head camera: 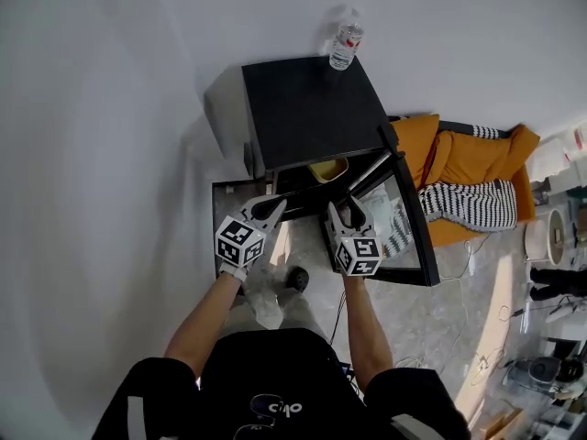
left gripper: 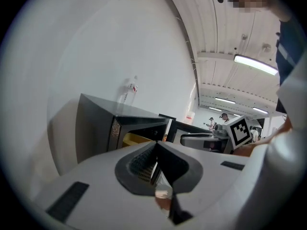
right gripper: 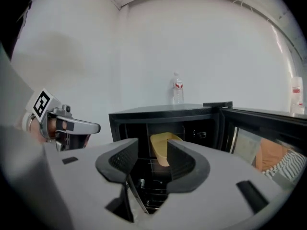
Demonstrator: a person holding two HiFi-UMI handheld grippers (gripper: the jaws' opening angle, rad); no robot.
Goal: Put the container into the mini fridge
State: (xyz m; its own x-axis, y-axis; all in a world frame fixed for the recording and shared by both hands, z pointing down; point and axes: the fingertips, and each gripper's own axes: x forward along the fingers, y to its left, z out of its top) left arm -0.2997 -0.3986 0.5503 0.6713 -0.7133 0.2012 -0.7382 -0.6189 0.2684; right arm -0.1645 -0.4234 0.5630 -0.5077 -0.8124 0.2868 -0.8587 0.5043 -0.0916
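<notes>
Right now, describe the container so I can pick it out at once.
Find the black mini fridge against the white wall, its door standing open. Inside its dark upper part sits the container: the only yellow thing there, unlike the clear water bottle on top.

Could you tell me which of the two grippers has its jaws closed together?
The left gripper: its jaws meet, while those of the right gripper stand apart with nothing between.
</notes>
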